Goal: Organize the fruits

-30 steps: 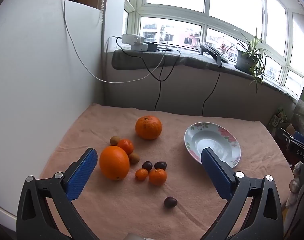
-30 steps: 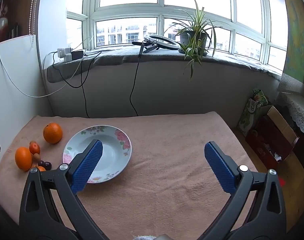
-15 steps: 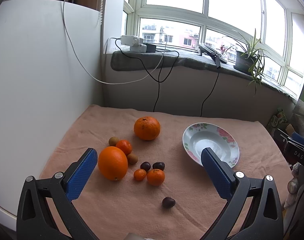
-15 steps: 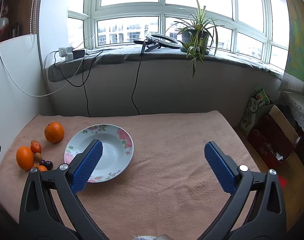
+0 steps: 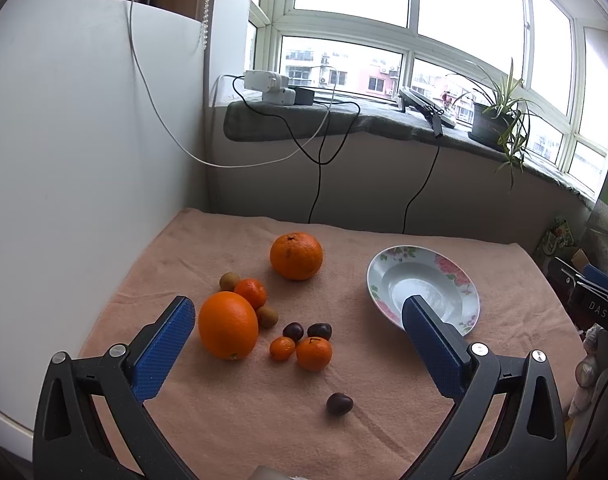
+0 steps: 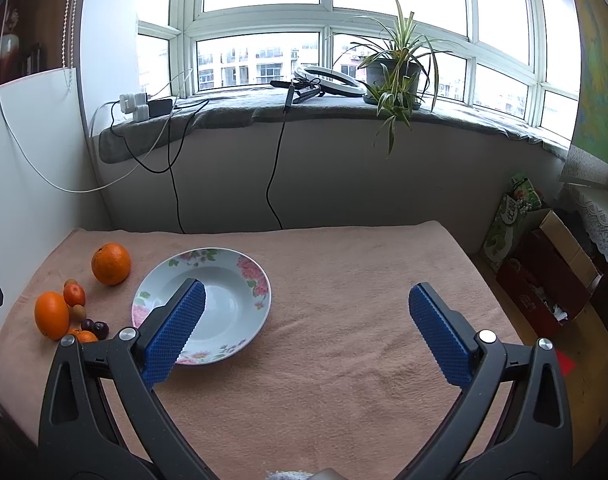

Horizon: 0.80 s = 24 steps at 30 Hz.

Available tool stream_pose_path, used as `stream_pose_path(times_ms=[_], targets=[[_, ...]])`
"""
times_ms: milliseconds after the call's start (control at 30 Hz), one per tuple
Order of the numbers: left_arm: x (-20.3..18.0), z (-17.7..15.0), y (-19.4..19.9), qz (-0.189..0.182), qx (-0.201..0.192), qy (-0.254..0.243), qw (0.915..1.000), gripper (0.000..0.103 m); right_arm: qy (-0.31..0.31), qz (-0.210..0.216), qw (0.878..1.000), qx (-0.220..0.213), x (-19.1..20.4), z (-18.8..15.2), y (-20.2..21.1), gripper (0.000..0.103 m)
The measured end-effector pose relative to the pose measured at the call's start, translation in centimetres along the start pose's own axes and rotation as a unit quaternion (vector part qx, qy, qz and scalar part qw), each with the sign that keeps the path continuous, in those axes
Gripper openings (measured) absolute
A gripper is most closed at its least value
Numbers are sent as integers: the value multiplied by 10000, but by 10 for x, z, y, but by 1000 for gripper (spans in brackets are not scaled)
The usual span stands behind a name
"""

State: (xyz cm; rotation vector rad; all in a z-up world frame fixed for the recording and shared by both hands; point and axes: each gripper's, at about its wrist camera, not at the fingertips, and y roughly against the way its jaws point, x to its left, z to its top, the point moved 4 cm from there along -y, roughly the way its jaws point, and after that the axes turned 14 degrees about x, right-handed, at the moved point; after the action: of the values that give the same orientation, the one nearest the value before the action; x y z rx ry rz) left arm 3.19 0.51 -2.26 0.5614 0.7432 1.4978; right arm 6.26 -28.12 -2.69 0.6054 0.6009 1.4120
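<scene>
Fruit lies loose on the pink cloth: a big smooth orange (image 5: pixel 228 325), a second big orange (image 5: pixel 296 256) farther back, several small tangerines (image 5: pixel 314 353), two brown longans (image 5: pixel 267 316), and dark cherries (image 5: pixel 339 403). An empty floral plate (image 5: pixel 460 280) sits to their right; it also shows in the right wrist view (image 6: pixel 259 280). My left gripper (image 5: pixel 297 340) is open and empty, held above the fruit cluster. My right gripper (image 6: pixel 306 320) is open and empty, held above the cloth just right of the plate.
A white panel (image 5: pixel 83 160) walls the table's left side. Cables (image 5: pixel 320 168) hang from the windowsill behind the table. A potted plant (image 6: pixel 392 76) and ring light (image 6: pixel 328 80) stand on the sill. Cardboard boxes (image 6: pixel 552 264) stand on the floor right of the table.
Both grippers have drifted slightly back and up, so fruit and plate sit a little lower and smaller in view. Nothing was grasped or moved.
</scene>
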Motion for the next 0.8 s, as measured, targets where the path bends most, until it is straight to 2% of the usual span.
stream_pose_path(times_ms=[800], targets=[[1,-2,2,2,-19,31,10000,103,-15,10,10000,20,1,-1,-2,103]])
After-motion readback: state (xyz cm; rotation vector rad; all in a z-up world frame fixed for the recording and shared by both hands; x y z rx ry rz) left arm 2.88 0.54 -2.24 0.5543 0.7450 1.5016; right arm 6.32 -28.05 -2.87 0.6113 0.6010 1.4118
